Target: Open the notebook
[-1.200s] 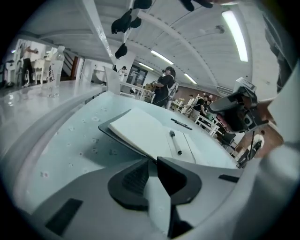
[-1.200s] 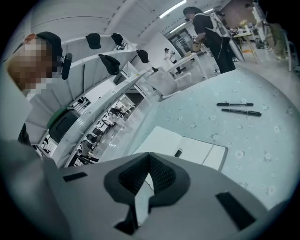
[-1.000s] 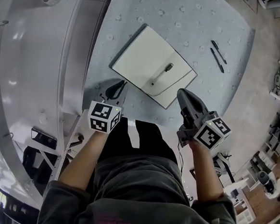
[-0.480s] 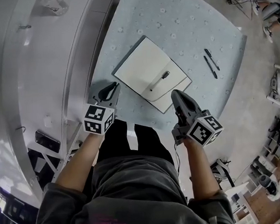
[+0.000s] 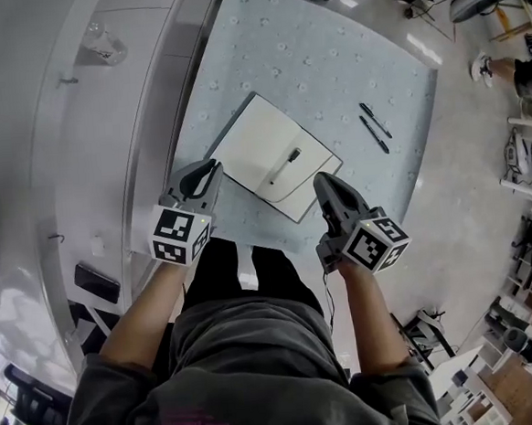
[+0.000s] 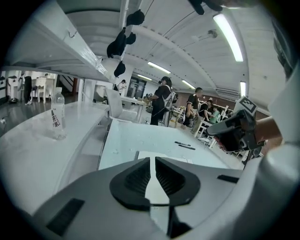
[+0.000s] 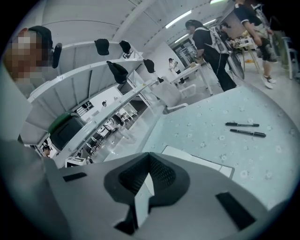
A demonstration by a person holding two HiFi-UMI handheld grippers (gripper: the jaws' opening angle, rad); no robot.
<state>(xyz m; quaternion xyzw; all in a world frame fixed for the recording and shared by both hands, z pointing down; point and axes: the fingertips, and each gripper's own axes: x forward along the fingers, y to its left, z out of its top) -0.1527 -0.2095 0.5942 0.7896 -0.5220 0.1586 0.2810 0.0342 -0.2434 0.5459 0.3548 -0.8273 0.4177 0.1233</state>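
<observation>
Lying flat by the table's (image 5: 327,55) near edge, toward its left side, the notebook (image 5: 261,143) shows a white page, its long axis slanting from far left to near right, with a pen (image 5: 282,164) on it. Two more pens (image 5: 373,121) lie toward the right edge. The left gripper (image 5: 210,172) hangs beside its left corner, jaws a thin slit apart and empty; the right gripper (image 5: 326,188) is by its near edge, jaws clenched on nothing

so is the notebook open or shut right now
Cannot tell for sure. The notebook lies flat as one white rectangle with a pen on it; no two-page spread or middle fold shows.
</observation>
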